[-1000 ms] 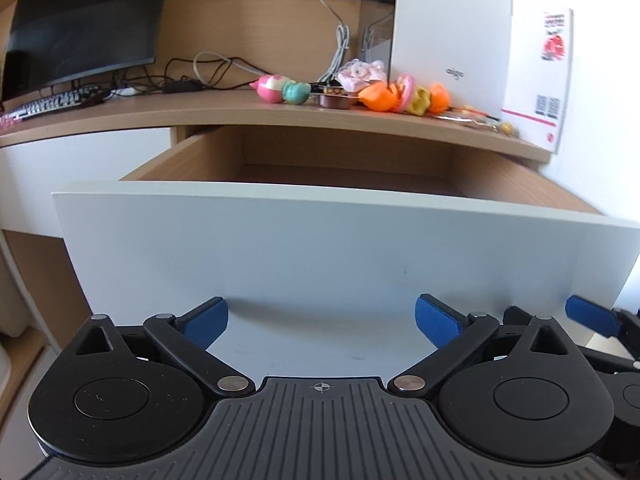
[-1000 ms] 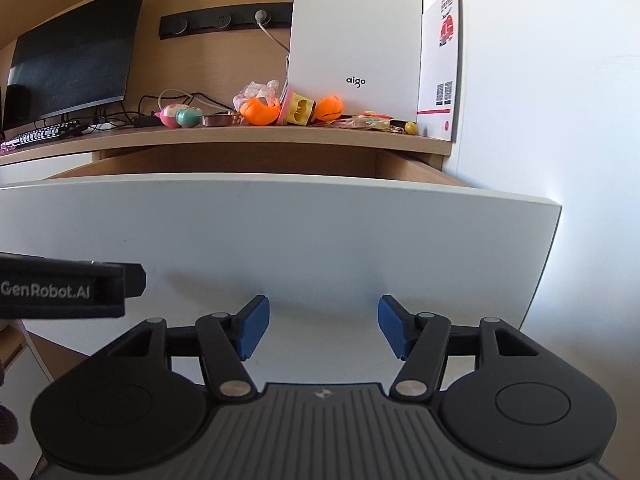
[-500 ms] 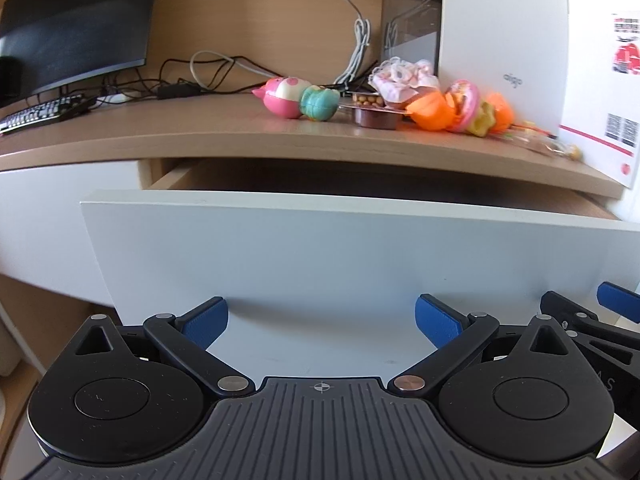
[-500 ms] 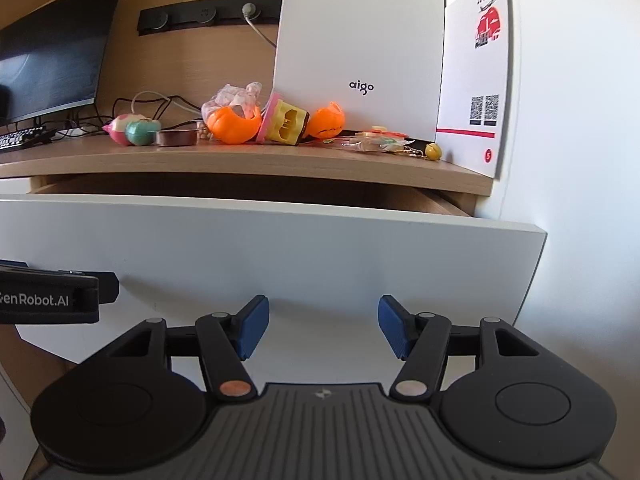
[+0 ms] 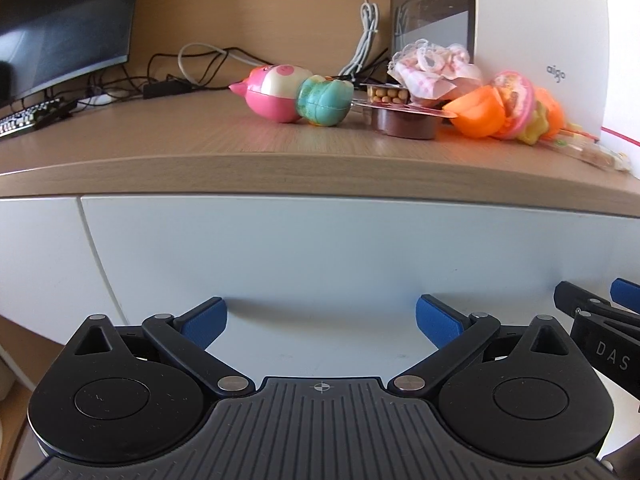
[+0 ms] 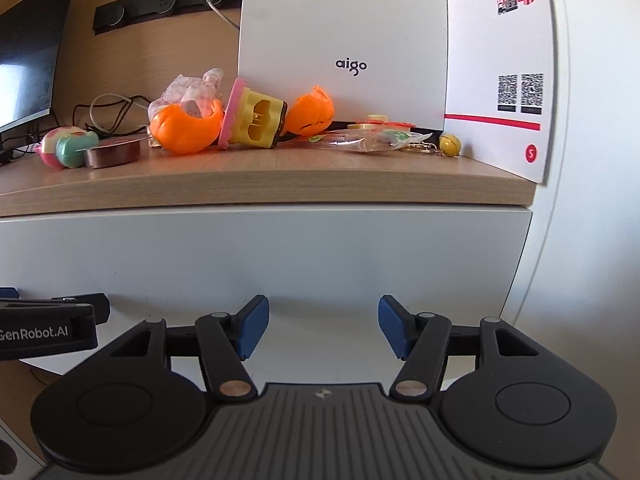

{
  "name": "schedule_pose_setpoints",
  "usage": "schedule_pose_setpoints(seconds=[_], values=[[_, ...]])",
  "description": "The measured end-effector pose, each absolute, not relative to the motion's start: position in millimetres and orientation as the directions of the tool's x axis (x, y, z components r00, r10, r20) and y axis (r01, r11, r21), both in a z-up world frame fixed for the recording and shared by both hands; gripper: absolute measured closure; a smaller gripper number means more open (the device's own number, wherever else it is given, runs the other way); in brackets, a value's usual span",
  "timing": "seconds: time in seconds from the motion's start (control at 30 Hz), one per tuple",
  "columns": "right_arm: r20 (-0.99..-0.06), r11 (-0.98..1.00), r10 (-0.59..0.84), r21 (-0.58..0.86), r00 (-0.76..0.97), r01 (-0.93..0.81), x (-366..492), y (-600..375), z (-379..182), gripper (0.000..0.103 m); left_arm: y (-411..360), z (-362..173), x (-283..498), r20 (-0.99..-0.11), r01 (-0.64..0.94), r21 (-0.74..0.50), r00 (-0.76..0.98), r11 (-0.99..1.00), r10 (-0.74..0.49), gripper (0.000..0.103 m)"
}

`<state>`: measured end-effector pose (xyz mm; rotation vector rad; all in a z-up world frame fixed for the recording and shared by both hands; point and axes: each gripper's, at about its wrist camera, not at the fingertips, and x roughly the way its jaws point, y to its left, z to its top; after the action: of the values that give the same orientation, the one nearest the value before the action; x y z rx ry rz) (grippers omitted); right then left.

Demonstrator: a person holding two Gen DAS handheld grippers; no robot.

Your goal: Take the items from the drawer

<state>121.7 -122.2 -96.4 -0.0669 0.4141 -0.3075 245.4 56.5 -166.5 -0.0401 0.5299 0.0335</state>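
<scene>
A home desk corner, part work nook, part toy shelf.
A wooden worktop (image 5: 200,152) carries a monitor (image 5: 60,20), keyboard (image 5: 24,120) and tangled cables (image 5: 192,64) below a socket strip (image 6: 160,4); toys (image 6: 188,128) and snacks (image 5: 404,116) crowd a white box (image 6: 344,40), with a white drawer (image 6: 280,256) beneath.

Desk clutter beyond the fingers (image 5: 204,320)

A dark monitor (image 5: 60,20) stands far ahead and to the left of the fingers, with a keyboard (image 5: 24,118) below it and loose cables (image 5: 192,60) trailing across the wooden desk top (image 5: 160,152). In the right wrist view, a white box marked "aigo" (image 6: 344,40) stands upright straight ahead of and above the fingers (image 6: 252,328). A white card with QR codes (image 6: 504,72) leans just right of it, and a black socket strip (image 6: 160,6) sits on the back wall to its left.
</scene>
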Motion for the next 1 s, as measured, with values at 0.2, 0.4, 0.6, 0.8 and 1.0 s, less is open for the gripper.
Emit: schedule_pose_setpoints(seconds=[0.2, 0.4, 0.6, 0.8, 1.0], values=[[-0.386, 0.950, -0.312, -0.151, 0.868, 0.275, 124, -122, -96, 0.037, 53, -173, 251, -0.550, -0.042, -0.042, 0.835, 0.998, 0.012, 0.000], [-0.438, 0.954, -0.298, -0.150, 0.848, 0.258, 120, -128, -90, 0.038, 55, -179, 246, -0.593, -0.025, -0.075, 0.805, 0.997, -0.024, 0.000], [-0.505, 0.961, -0.274, -0.107, 0.818, 0.256, 80, -126, -95, 0.038, 58, -172, 199, -0.656, -0.056, -0.046, 0.755, 0.997, 0.012, 0.000], [-0.578, 0.964, -0.240, -0.050, 0.780, 0.260, 35, -121, -91, 0.038, 52, -151, 146, -0.688, -0.053, 0.010, 0.724, 0.999, 0.045, 0.000], [-0.611, 0.964, -0.250, -0.082, 0.751, 0.254, -6, -119, -77, 0.038, 40, -129, 107, -0.691, -0.043, -0.018, 0.723, 0.999, 0.019, 0.000]])
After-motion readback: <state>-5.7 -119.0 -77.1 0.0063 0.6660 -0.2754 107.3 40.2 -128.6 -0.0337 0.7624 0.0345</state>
